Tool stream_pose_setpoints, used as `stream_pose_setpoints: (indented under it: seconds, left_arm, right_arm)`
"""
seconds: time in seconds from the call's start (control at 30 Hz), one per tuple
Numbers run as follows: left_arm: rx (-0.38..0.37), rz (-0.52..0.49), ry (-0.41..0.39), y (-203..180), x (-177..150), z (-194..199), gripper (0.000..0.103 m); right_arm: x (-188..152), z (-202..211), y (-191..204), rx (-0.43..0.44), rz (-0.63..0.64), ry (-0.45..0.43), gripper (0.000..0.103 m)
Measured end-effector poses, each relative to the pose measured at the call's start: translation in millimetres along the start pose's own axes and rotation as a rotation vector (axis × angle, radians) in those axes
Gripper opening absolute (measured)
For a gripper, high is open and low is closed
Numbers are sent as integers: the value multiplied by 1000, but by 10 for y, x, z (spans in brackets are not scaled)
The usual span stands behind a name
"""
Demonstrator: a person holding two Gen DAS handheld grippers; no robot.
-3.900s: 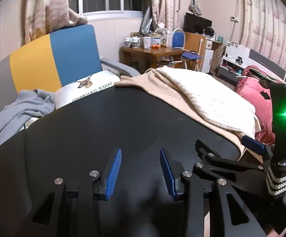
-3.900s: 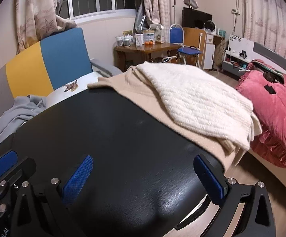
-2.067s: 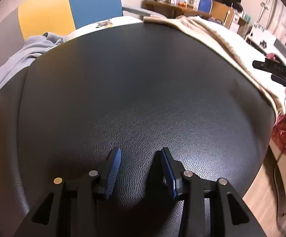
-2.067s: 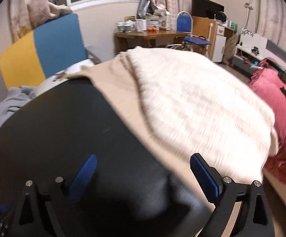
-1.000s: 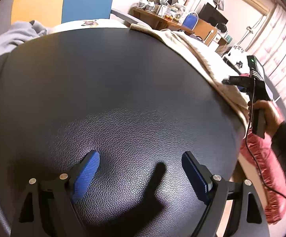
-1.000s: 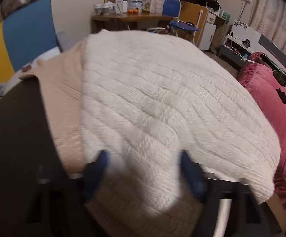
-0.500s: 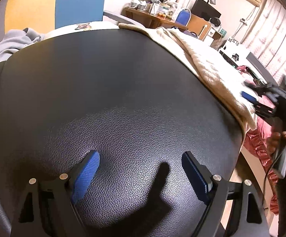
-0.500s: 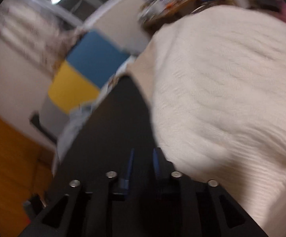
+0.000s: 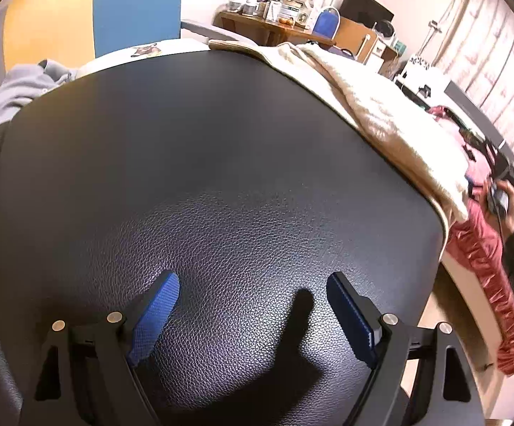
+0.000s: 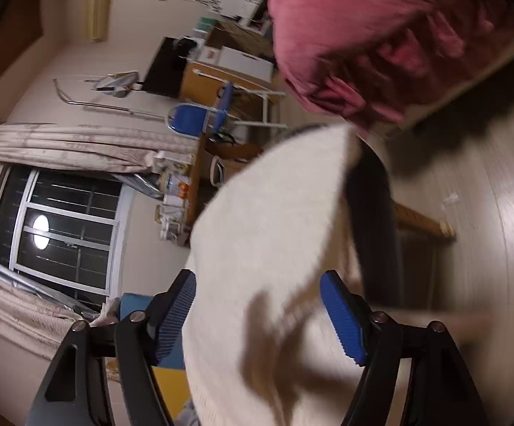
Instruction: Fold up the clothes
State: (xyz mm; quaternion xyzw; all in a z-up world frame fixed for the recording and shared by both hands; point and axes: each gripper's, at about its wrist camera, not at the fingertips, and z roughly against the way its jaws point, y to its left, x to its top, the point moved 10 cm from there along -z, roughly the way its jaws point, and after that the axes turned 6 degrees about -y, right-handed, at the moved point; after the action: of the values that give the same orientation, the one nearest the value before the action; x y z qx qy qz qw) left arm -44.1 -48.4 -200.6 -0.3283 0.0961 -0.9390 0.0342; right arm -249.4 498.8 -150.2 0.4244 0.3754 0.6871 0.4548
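Note:
A cream knit sweater (image 9: pixel 381 113) lies over a beige garment (image 9: pixel 257 49) along the right side of a black leather surface (image 9: pixel 221 142). My left gripper (image 9: pixel 253 305) hovers open over the bare leather with nothing between its fingers. My right gripper (image 10: pixel 260 312) is rolled onto its side at the sweater's right edge. Its jaws are opening, and the cream sweater (image 10: pixel 274 230) runs between the blue pads without either pad visibly pressing on it. In the left wrist view the right gripper (image 9: pixel 498 184) shows small beyond the sweater's edge, held in a hand.
A grey garment (image 9: pixel 12 88) lies at the far left below a yellow and blue chair back (image 9: pixel 79 10). A pink bed cover (image 10: pixel 363 35) lies right of the surface, across a strip of wooden floor (image 10: pixel 487 213). A cluttered wooden table (image 9: pixel 274 32) and a blue folding chair (image 10: pixel 193 117) stand behind.
The right gripper swung out past the sweater's right edge and rolled onto its side. Its jaws went from nearly closed to wide apart. The left gripper stayed where it was, open.

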Motion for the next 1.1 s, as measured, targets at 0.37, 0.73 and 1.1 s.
stream_pose_setpoints:
  seconds: [0.37,0.73,1.1]
  left_arm:
    - [-14,14,3,25,11,4,87]
    - [44,307,-97,872,32,594,73]
    - [151,419,-271,1842,6,1550,73]
  right_arm:
    - [-463,-455,504,-10,278,166,8]
    - [-4250,254,1822,553,618,874,8]
    - [-6416,1506,810,501,994,1167,56]
